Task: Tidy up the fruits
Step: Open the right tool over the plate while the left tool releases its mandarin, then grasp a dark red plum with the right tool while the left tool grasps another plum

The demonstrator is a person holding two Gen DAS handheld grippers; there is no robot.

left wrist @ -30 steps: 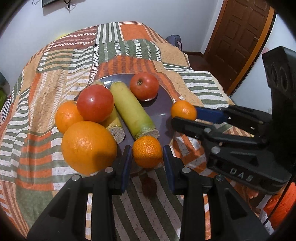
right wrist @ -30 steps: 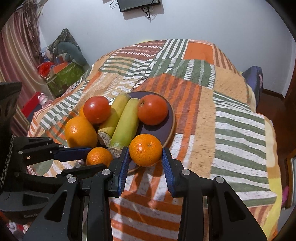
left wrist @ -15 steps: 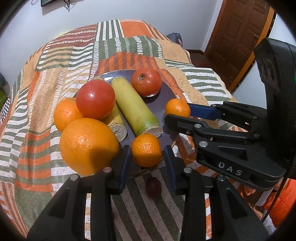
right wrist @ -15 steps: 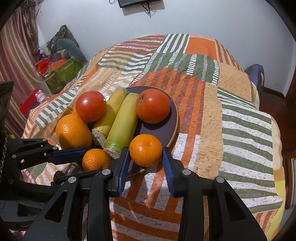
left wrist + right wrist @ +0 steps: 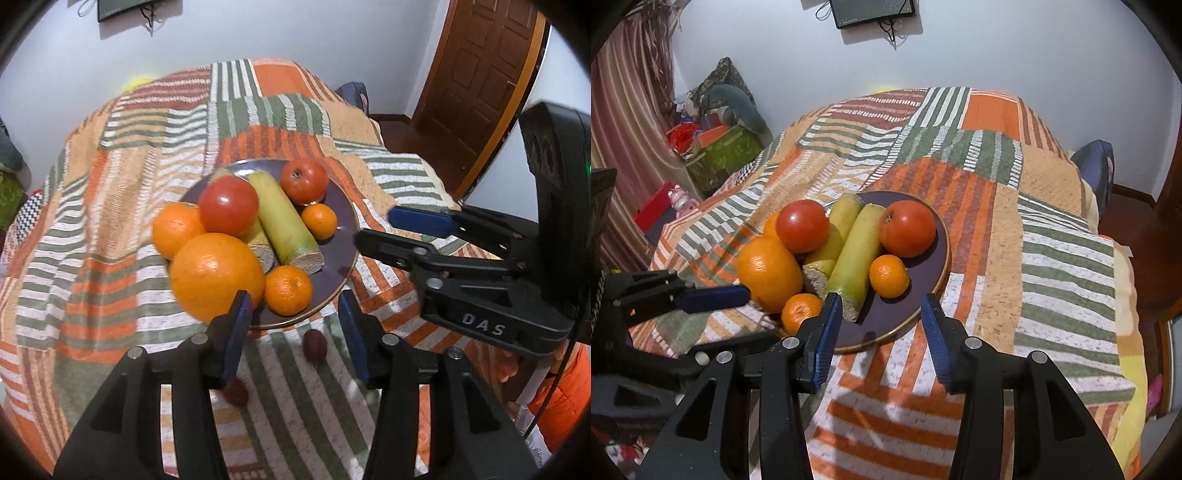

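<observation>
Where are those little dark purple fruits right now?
In the left wrist view, two small dark fruits lie on the striped bedspread, off the plate: one below its near rim, the other partly behind a gripper finger.

Both wrist views are evenly and fairly brightly lit by soft indoor light from above. White glare spots sit on the near tomato (image 5: pixel 228 210), the large orange (image 5: pixel 217 276) and, in the right view, the same orange (image 5: pixel 770 273). The fruits cast soft shadows onto the dark plate (image 5: pixel 341 254), and the tool fingers throw faint shadows on the striped bedspread (image 5: pixel 1067 258). Fisheye distortion bends the door frame (image 5: pixel 506 110) and walls, and black vignetting fills the corners. The left view is slightly smeared near its lower edge; the right is crisper.
</observation>
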